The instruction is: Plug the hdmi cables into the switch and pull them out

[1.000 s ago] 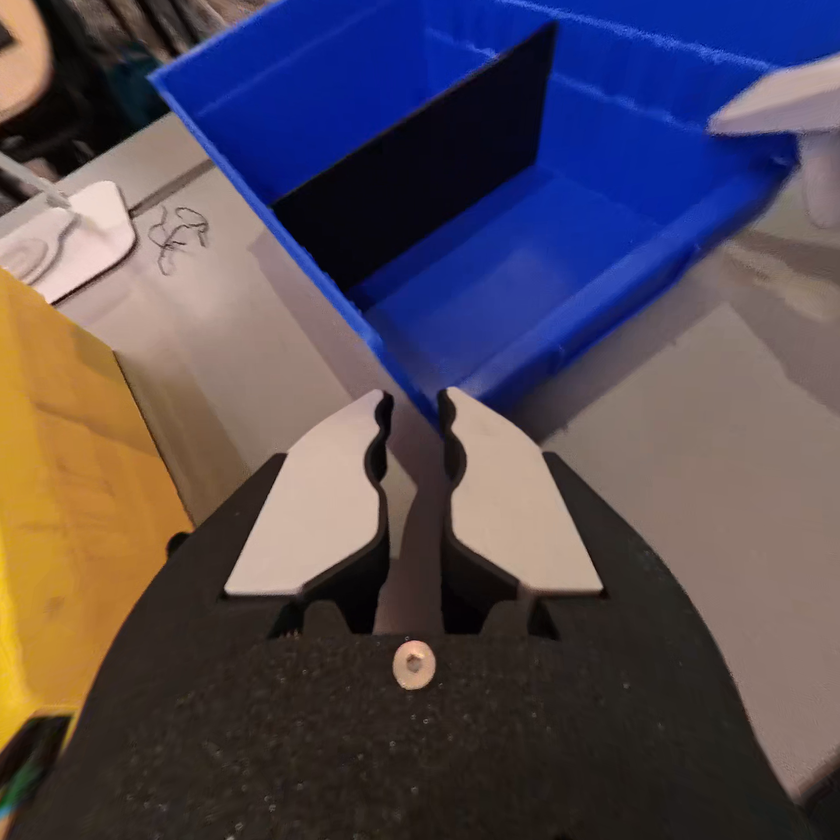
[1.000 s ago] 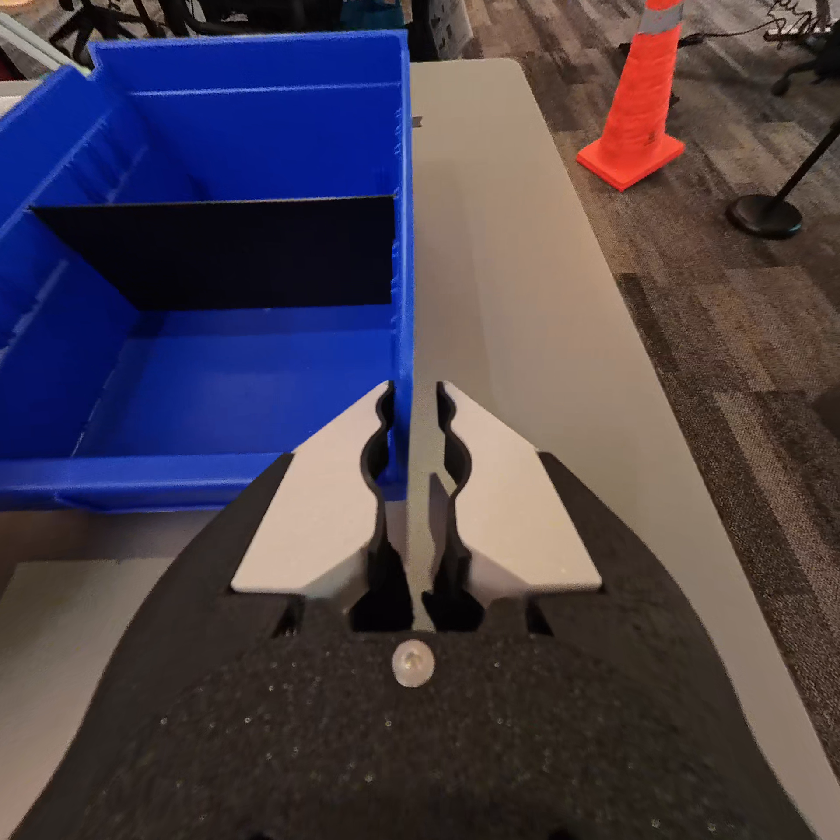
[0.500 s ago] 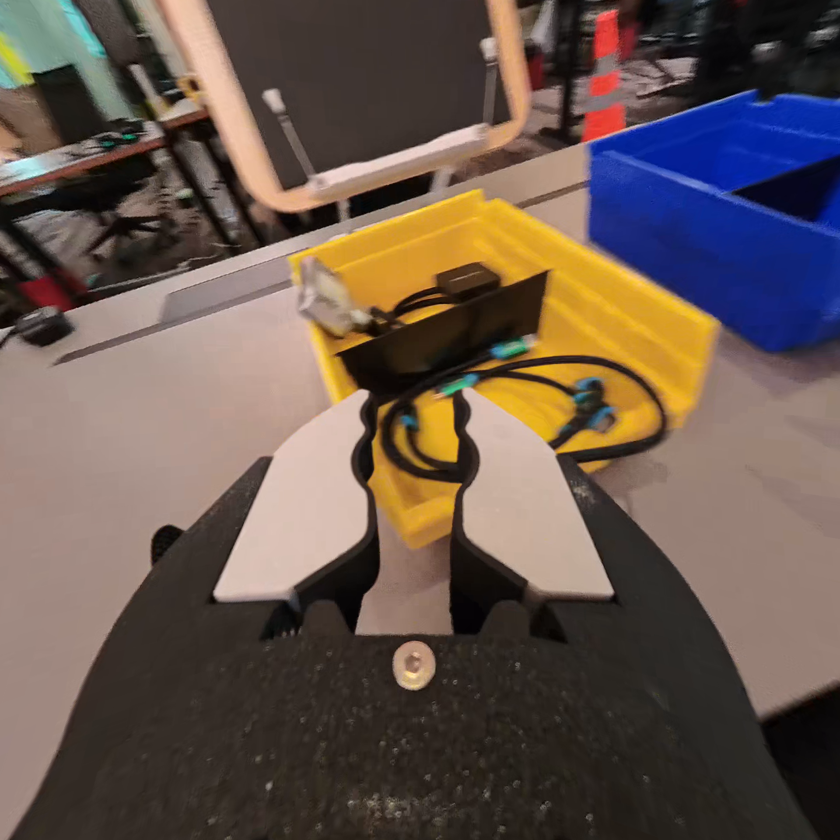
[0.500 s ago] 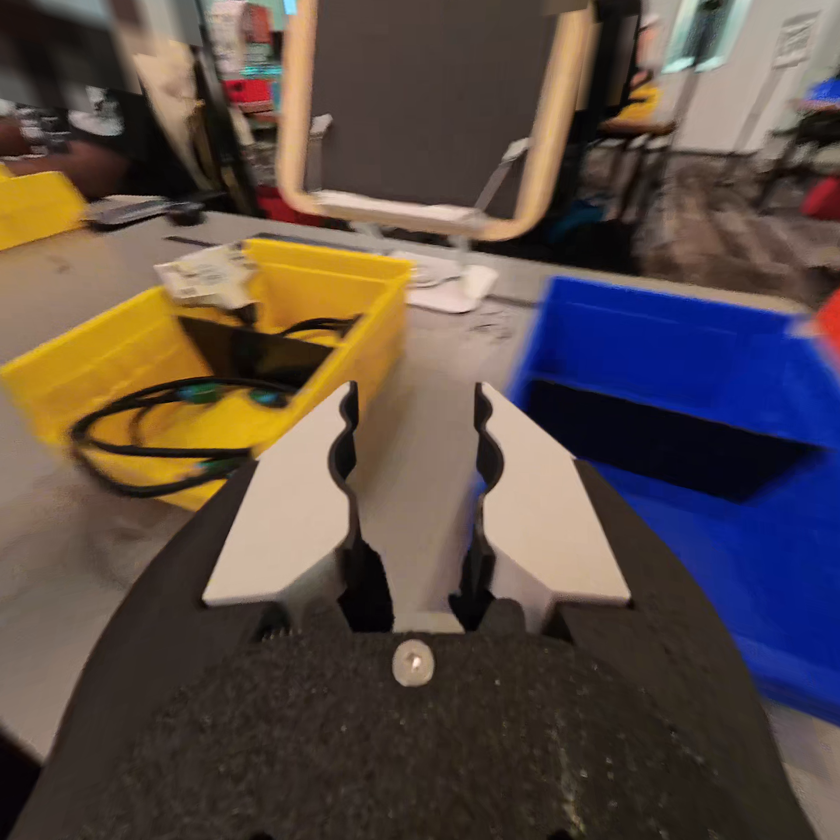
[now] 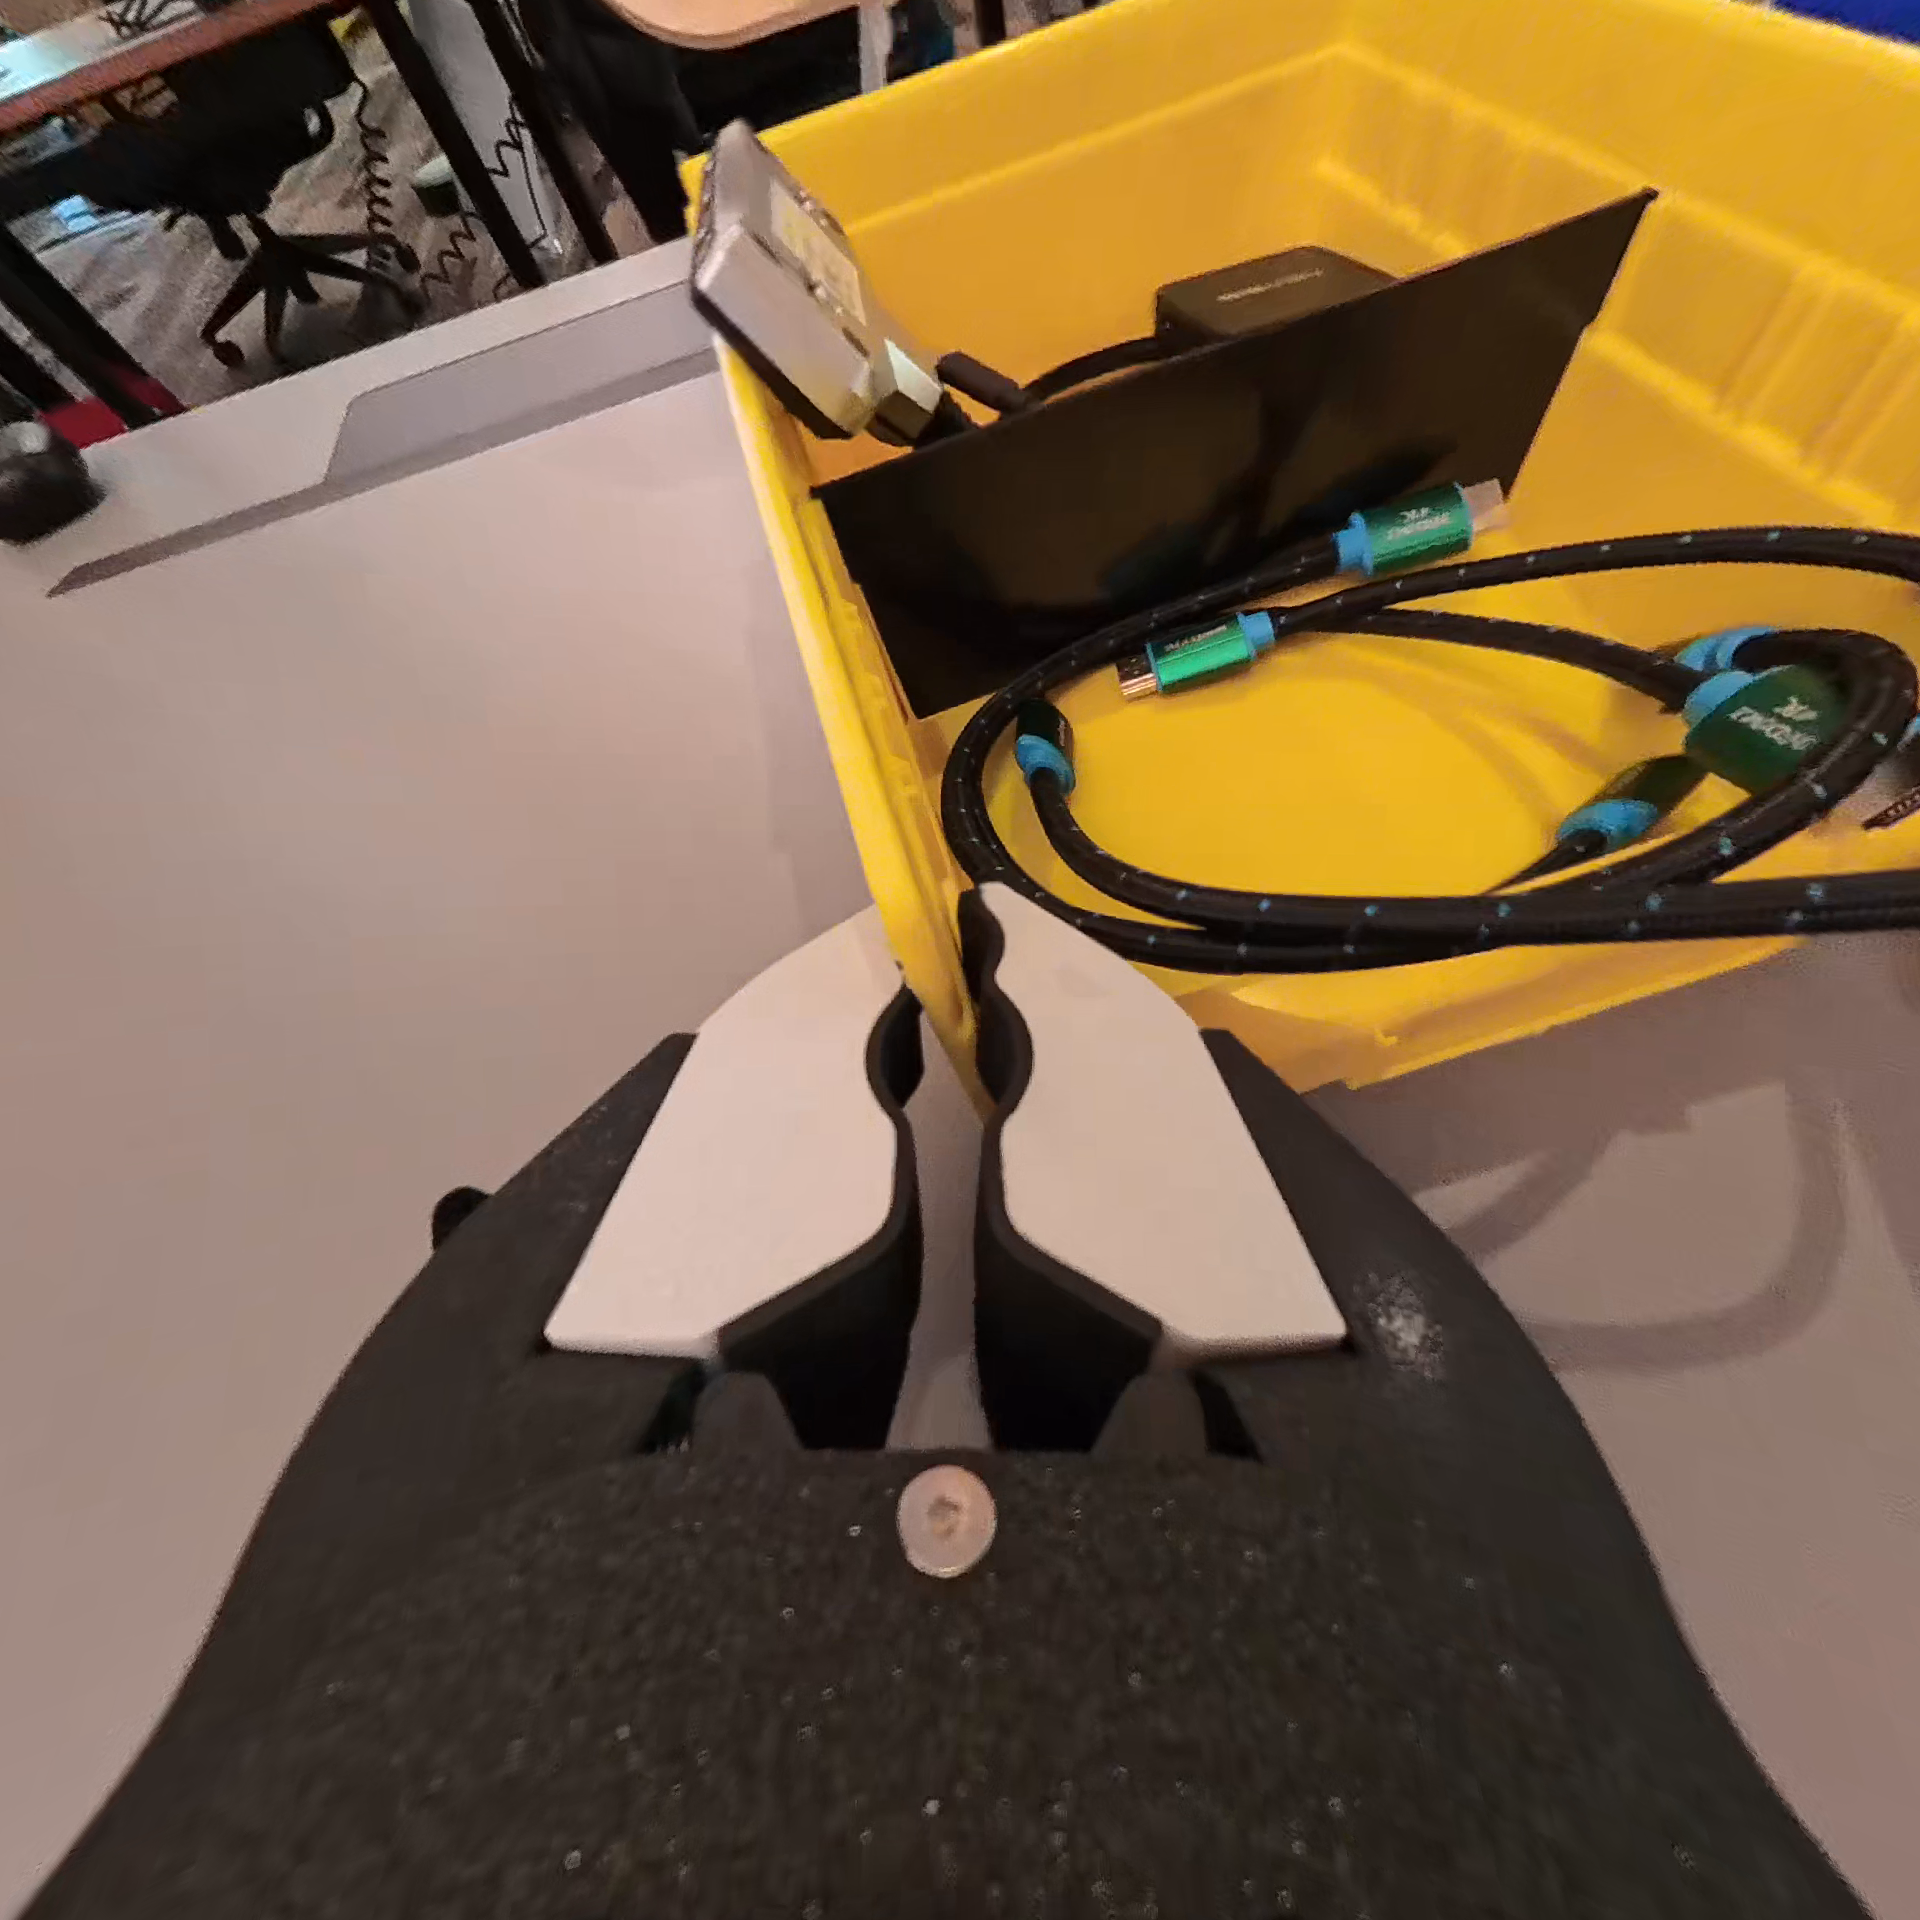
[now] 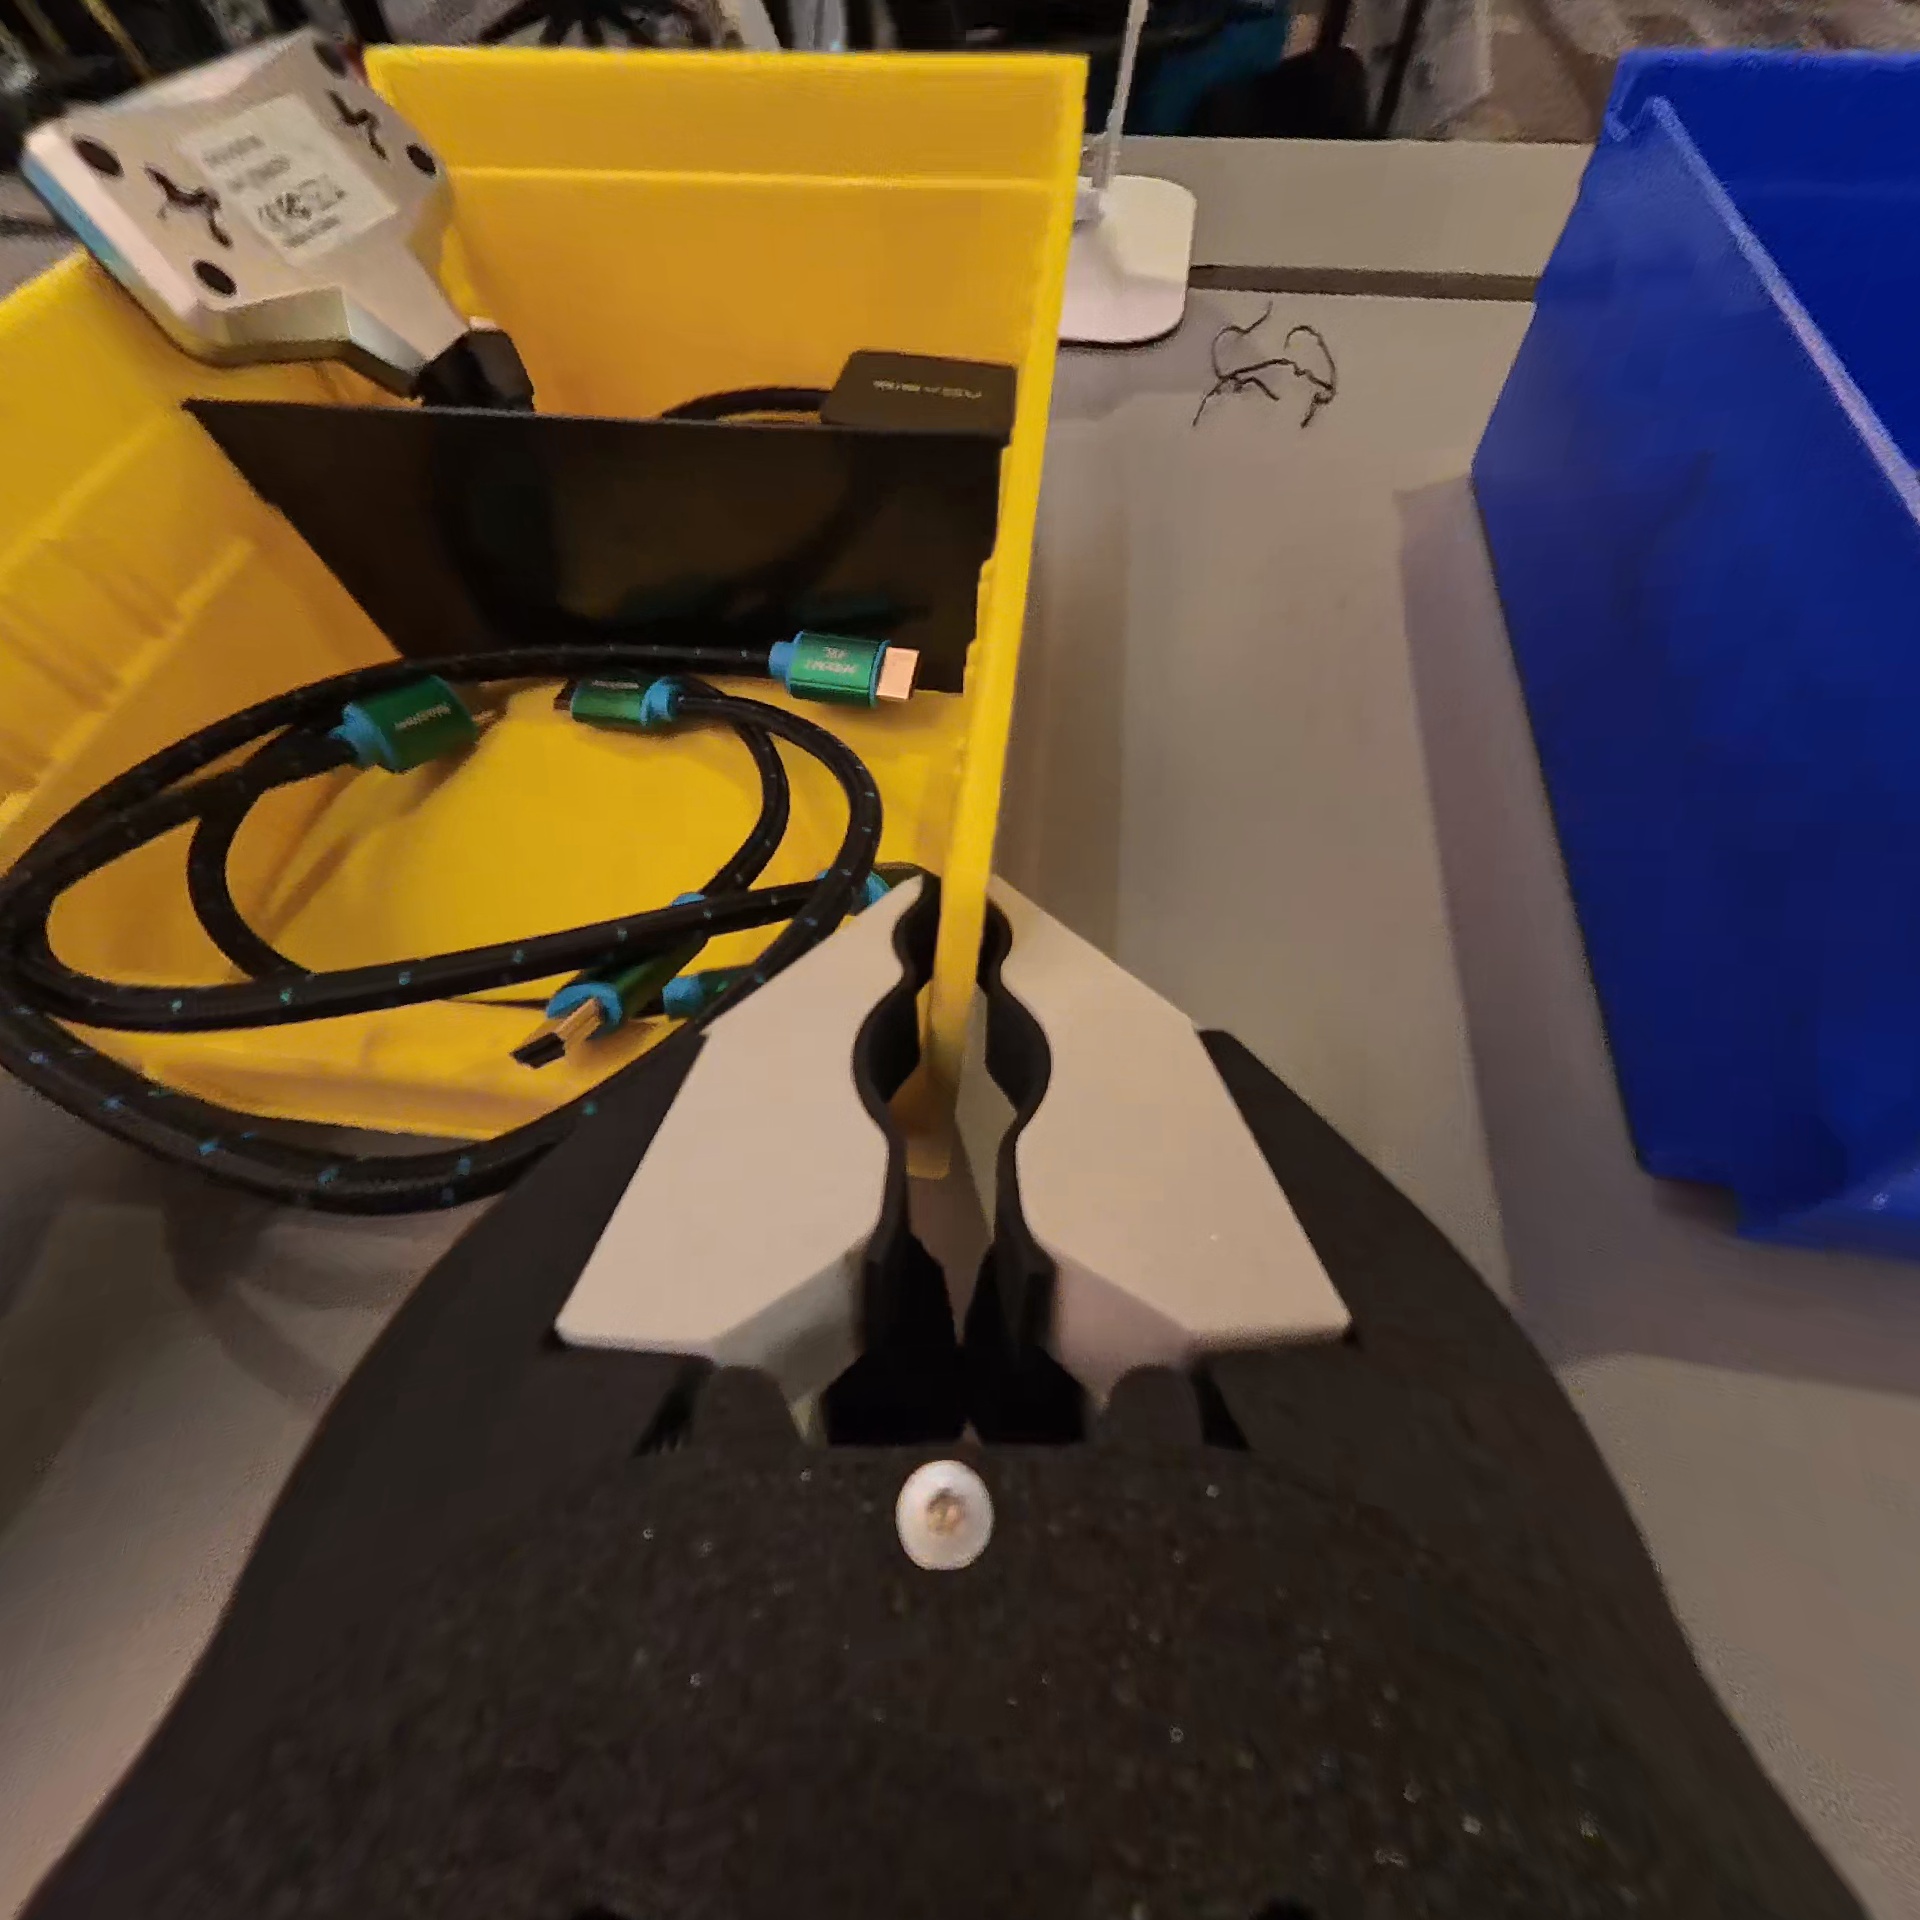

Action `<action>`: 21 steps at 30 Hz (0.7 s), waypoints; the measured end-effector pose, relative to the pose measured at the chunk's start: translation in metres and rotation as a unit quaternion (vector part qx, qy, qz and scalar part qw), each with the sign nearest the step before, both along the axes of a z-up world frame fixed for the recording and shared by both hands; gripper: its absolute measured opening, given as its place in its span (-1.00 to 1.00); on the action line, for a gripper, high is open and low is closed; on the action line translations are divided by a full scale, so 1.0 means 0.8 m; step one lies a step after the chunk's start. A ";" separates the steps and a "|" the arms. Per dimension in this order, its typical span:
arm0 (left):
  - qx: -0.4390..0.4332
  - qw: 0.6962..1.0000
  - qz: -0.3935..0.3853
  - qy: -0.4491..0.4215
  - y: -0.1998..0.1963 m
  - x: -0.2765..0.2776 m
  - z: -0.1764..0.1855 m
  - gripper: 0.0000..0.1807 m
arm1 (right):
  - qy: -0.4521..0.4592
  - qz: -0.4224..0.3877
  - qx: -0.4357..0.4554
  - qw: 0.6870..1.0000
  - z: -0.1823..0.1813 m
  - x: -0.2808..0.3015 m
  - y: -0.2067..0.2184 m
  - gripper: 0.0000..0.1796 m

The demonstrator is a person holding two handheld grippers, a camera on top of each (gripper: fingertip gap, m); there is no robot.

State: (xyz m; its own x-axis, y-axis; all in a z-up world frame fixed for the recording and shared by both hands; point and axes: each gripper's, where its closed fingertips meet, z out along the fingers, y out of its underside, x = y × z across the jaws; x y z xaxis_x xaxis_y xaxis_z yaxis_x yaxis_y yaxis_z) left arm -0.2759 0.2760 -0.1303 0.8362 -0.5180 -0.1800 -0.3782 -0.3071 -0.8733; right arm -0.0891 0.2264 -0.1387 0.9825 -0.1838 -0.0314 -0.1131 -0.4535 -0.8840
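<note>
A yellow bin holds coiled black braided HDMI cables with green plugs. A silver switch box leans on the bin's far left rim, and a small black box lies behind a black divider. My left gripper straddles the bin's left wall near its front corner, jaws closed on it. In the right wrist view, my right gripper is closed on the bin's right wall. The cables, a plug and the switch box lie to its left.
A blue bin stands on the grey table to the right of the yellow one. A white stand base and a loose black thread lie behind. One cable loop hangs over the yellow bin's front edge. The grippers' ends are close to 20 centimeters from one another.
Both grippers left the blue bin and swung over to the yellow bin. They were wider open half a second ago and have now closed on its side walls.
</note>
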 end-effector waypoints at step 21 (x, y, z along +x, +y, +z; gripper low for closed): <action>-0.014 0.989 0.088 -0.117 0.130 -0.274 0.001 -0.98 | -0.057 0.059 0.015 0.996 -0.001 -0.278 0.119 -0.91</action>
State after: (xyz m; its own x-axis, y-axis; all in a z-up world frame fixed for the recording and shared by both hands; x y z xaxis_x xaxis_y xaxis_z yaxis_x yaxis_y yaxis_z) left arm -0.4947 0.3802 -0.1292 0.9313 -0.3620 0.0411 -0.1054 -0.3757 -0.9207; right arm -0.3115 0.3219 -0.1394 0.9946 -0.0671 0.0786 0.0422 -0.4303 -0.9017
